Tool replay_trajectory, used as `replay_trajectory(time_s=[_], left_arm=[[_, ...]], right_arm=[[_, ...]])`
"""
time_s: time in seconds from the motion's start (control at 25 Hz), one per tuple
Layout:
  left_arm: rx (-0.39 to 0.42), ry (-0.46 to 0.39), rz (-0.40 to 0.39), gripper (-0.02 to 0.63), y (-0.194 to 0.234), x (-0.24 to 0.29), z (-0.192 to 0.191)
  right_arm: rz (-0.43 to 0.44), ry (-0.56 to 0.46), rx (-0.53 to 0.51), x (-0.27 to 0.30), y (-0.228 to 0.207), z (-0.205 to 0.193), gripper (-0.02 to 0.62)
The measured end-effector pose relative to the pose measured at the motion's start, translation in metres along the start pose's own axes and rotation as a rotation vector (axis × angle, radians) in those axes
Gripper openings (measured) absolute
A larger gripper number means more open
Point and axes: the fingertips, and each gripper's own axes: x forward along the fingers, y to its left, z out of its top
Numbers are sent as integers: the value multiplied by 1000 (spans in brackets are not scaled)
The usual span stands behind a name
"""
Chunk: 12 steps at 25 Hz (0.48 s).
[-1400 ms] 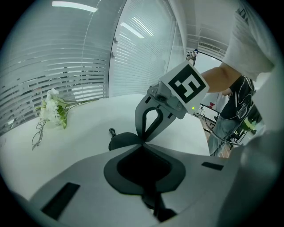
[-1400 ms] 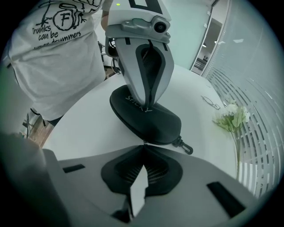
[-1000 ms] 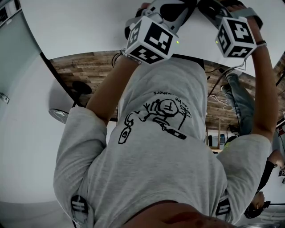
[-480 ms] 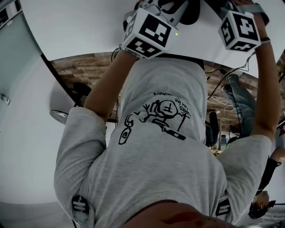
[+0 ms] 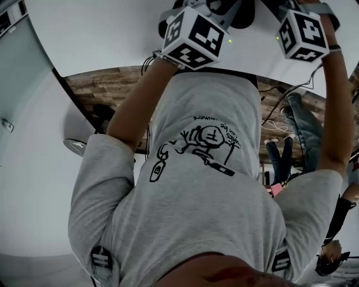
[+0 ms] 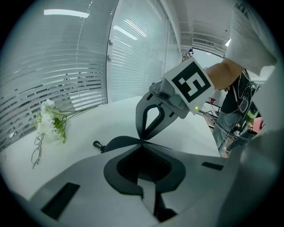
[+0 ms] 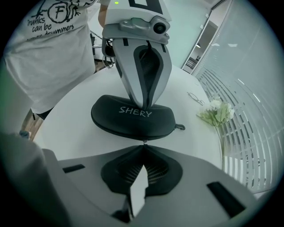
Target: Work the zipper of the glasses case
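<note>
You are in an office, in what looks like a glass-walled meeting room. The round white surface (image 5: pixel 101 33) before you stands beside tall glass partitions (image 7: pixel 248 53) hung with horizontal blinds (image 6: pixel 66 84), and long strip lights (image 6: pixel 65 13) show overhead. Past the surface's edge you see a wood-plank floor (image 5: pixel 106 84) with loose cables (image 5: pixel 274 128) trailing across it, and other people's legs (image 5: pixel 279 160) stand close by. A sprig of white flowers (image 7: pixel 215 111) lies on the surface near the blinds.
</note>
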Motion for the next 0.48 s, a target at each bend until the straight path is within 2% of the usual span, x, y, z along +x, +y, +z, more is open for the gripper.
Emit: replay_trajectory(time_s=[0.48], left_arm=[[-1, 6, 4, 21, 0, 5, -1]], right_arm=[[35, -1, 15, 0, 12, -4, 3]])
